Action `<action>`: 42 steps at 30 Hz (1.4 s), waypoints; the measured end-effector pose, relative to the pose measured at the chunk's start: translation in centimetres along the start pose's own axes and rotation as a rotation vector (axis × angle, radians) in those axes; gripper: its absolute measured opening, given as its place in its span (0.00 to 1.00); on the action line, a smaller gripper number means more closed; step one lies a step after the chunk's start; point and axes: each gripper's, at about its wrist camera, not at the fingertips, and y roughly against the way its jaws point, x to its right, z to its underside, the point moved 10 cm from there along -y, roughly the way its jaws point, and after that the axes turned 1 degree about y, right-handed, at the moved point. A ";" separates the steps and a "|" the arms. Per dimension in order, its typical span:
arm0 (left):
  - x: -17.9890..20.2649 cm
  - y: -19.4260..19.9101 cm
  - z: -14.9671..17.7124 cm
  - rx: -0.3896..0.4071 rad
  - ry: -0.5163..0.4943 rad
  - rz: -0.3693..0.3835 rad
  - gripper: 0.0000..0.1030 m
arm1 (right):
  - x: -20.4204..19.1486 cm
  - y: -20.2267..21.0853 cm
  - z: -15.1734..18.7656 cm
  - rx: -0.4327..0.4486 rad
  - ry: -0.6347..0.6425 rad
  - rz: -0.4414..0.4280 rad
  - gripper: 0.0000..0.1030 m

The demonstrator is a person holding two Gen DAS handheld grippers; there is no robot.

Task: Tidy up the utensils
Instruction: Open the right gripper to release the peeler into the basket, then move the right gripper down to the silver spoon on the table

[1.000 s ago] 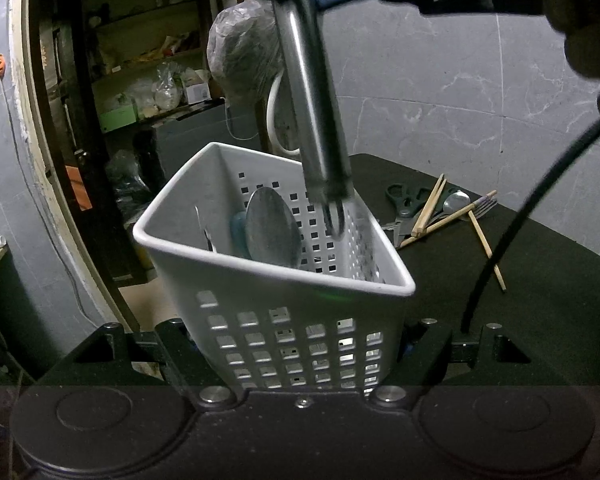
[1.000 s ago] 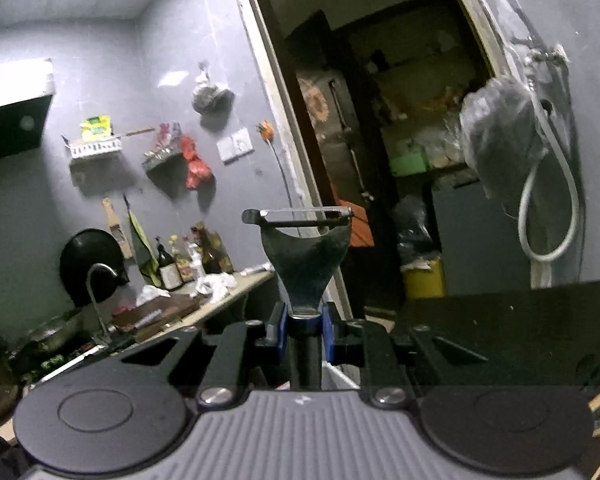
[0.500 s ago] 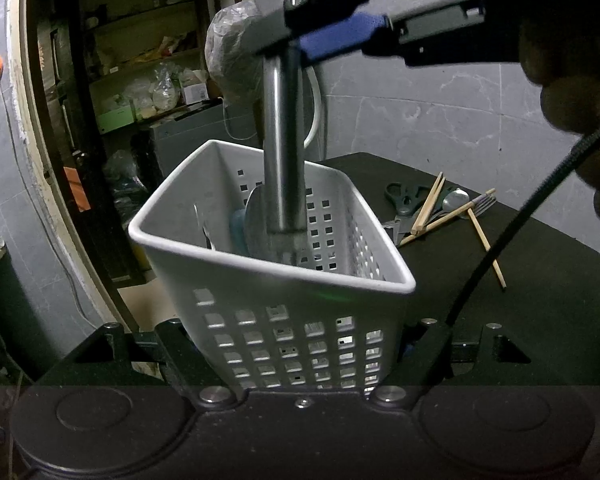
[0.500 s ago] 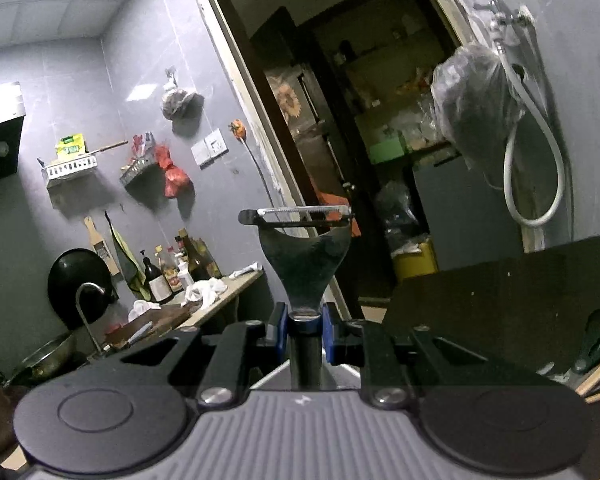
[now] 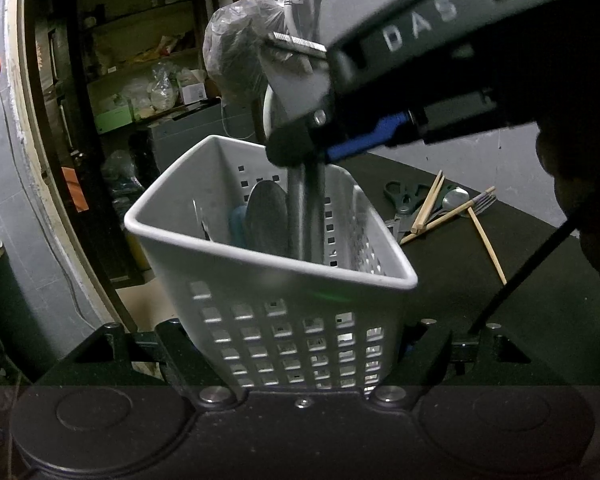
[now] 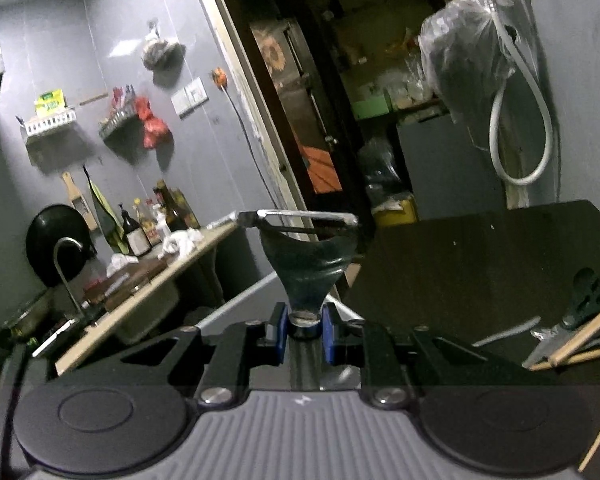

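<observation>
A white perforated basket (image 5: pixel 284 320) stands between the fingers of my left gripper (image 5: pixel 300 344), which is shut on its lower walls. Inside it lean a metal spoon (image 5: pixel 267 216), a blue-handled utensil (image 5: pixel 238 226) and a thin metal piece (image 5: pixel 199 216). My right gripper (image 5: pixel 320 148) hangs just above the basket's far rim, shut on a steel peeler. The peeler's handle (image 5: pixel 306 216) reaches down into the basket; its blade head (image 5: pixel 296 64) sticks up. In the right wrist view the peeler (image 6: pixel 306 264) stands upright between the blue pads of my right gripper (image 6: pixel 305 330).
On the black table (image 5: pixel 500 300) to the right lie scissors (image 5: pixel 400 196), several chopsticks (image 5: pixel 430 200), a spoon (image 5: pixel 454 198) and a fork (image 5: pixel 482 202). A tap with a hose (image 6: pixel 500 120) hangs on the wall behind. An open doorway (image 5: pixel 120 100) is at the left.
My right gripper came down with the peeler, so its handle sits deeper inside the basket. The left gripper and the basket stayed where they were.
</observation>
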 end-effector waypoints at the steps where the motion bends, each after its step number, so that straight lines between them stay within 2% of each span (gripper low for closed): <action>1: 0.0 0.0 0.0 0.001 0.000 0.000 0.77 | 0.0 0.0 0.2 -0.005 0.001 0.006 0.20; 6: 0.0 0.0 0.1 0.002 0.000 0.005 0.77 | -0.1 -0.1 0.6 -0.029 0.014 0.014 0.21; 13: -0.1 -0.1 0.2 0.002 -0.001 0.008 0.77 | -0.6 0.6 0.6 -0.023 0.055 0.028 0.34; 16: -0.1 -0.1 0.2 0.002 -0.002 0.009 0.77 | -1.0 1.6 0.0 0.017 0.083 0.030 0.46; 18: -0.1 -0.1 0.2 0.002 -0.002 0.009 0.77 | -1.0 2.3 -0.5 0.045 0.096 0.045 0.61; 20: -0.2 -0.1 0.2 0.002 -0.002 0.009 0.77 | -0.6 3.0 -1.1 0.075 0.099 0.070 0.69; 23: -0.2 -0.1 0.2 0.000 -0.002 0.009 0.77 | 0.8 4.0 -1.6 0.113 0.079 0.142 0.86; 26: -0.2 -0.1 0.2 -0.006 0.003 0.009 0.77 | 3.0 4.5 -1.6 0.126 0.024 0.209 0.93; 31: -0.2 -0.2 0.0 -0.019 0.007 0.003 0.77 | 6.8 4.2 0.4 0.067 -0.054 0.299 0.97; 38: 0.0 -0.6 -0.4 -0.039 0.010 -0.002 0.77 | 10.5 1.6 2.3 -0.007 -0.119 0.296 0.99; 42: 0.0 -0.7 -0.6 -0.050 0.015 -0.007 0.77 | 12.9 -1.4 2.4 -0.048 -0.139 0.284 0.99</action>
